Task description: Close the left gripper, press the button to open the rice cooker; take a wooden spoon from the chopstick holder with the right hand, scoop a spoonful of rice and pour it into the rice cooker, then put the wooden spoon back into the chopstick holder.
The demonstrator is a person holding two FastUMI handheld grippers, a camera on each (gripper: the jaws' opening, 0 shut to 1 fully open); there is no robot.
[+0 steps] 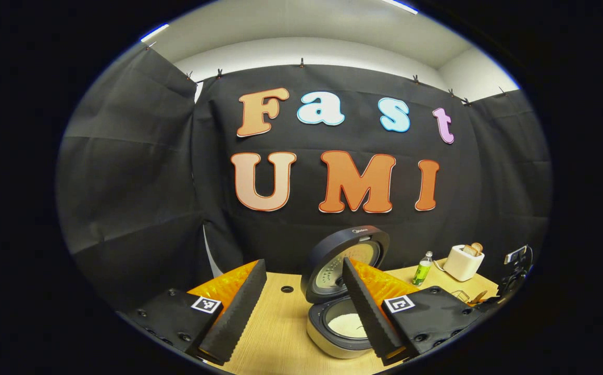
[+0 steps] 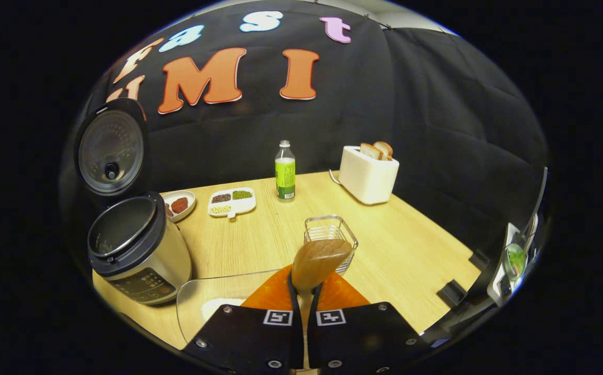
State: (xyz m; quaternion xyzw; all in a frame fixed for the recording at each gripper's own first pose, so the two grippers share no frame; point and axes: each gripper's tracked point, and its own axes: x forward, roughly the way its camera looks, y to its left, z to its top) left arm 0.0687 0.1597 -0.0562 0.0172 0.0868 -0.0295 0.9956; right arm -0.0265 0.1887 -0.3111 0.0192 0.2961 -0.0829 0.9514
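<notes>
Bottle [image 2: 285, 170] stands between sectioned dish [image 2: 231, 202] and toaster [image 2: 368, 174], seemingly apart.

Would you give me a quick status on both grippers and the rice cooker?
Left gripper open, off the rice cooker; lid up. Right gripper shut on wooden spoon, above the chopstick holder. Nothing in the way.

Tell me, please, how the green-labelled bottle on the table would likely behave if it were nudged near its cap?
The bottle is tall and narrow on a small base, so it would probably tip rather than slide. It looks like thin plastic, so likely light. Once down, its round body could roll across the smooth wooden table.
</notes>
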